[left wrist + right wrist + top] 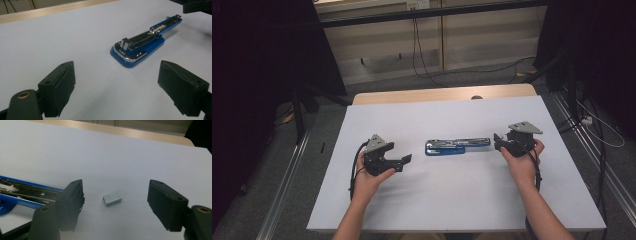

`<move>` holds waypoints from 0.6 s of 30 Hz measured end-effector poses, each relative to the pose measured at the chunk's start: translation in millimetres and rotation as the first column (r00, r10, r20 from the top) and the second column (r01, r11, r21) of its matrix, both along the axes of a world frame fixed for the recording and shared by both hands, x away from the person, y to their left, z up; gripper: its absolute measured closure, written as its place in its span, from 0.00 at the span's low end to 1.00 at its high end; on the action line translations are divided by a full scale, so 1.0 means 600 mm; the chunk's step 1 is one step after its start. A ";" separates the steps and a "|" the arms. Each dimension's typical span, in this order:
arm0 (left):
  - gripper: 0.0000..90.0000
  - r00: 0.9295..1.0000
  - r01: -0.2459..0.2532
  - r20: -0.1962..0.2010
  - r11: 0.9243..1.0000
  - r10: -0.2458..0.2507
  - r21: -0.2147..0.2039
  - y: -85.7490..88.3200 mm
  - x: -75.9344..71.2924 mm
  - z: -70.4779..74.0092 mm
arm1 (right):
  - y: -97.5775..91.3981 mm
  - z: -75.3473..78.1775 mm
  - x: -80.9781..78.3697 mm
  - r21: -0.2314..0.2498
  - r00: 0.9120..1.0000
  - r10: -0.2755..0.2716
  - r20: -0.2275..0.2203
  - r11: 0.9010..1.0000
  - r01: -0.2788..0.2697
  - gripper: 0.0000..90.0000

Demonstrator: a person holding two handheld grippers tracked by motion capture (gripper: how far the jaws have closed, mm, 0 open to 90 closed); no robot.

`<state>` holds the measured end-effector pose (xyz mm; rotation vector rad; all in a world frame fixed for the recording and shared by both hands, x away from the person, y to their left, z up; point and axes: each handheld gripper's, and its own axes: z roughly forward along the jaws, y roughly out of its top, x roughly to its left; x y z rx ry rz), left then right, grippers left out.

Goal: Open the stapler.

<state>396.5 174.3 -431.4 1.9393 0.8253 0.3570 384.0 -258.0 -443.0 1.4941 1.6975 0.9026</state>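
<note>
Blue stapler (pixel 457 146) laid open mid-table, chrome rail exposed.
Left gripper (pixel 116 87) and right gripper (pixel 115 205) are held spread, nothing pinched; a staple block (pixel 112 198) is seen between the right's jaws.

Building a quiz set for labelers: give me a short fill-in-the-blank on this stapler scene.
1. The blue plastic and chrome stapler lies swung ____ on the white table sheet.
2. The small silver block of staples lies on the sheet between the jaws of the ____ gripper.
3. The left gripper has its jaws ____, with nothing between them.

Missing words: open; right; open
</note>
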 end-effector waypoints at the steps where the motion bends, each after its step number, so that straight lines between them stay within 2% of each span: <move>1: 0.16 1.000 -0.007 0.000 1.000 0.007 0.002 0.002 -0.002 -0.001 | -0.003 -0.004 0.004 0.017 1.000 -0.018 -0.011 1.000 0.018 0.32; 5: 0.14 1.000 -0.016 -0.017 1.000 0.016 -0.005 0.008 -0.005 -0.007 | -0.007 -0.009 0.013 0.025 0.999 -0.030 -0.028 0.999 0.030 0.30; 8: 0.13 0.999 -0.013 -0.031 1.000 0.013 -0.008 0.009 -0.005 -0.008 | -0.005 -0.018 0.020 0.001 0.998 -0.021 -0.056 1.000 0.021 0.30; 10: 0.13 0.999 -0.010 -0.031 1.000 0.009 -0.019 0.009 -0.005 -0.008 | -0.005 -0.021 0.022 0.003 0.998 -0.023 -0.059 1.000 0.023 0.31; 14: 0.13 0.999 -0.014 -0.031 0.999 0.013 -0.029 0.013 -0.002 -0.008 | -0.002 -0.030 0.027 0.012 0.994 -0.039 -0.101 0.999 0.041 0.43; 15: 0.12 0.999 -0.023 -0.032 0.999 0.021 -0.036 0.015 -0.001 -0.009 | 0.002 -0.032 0.029 0.012 0.994 -0.030 -0.109 0.999 0.031 0.49; 18: 0.12 0.999 -0.025 -0.024 0.999 0.024 -0.035 0.017 0.000 -0.008 | 0.007 -0.034 0.031 0.011 0.992 -0.019 -0.122 1.000 0.020 0.51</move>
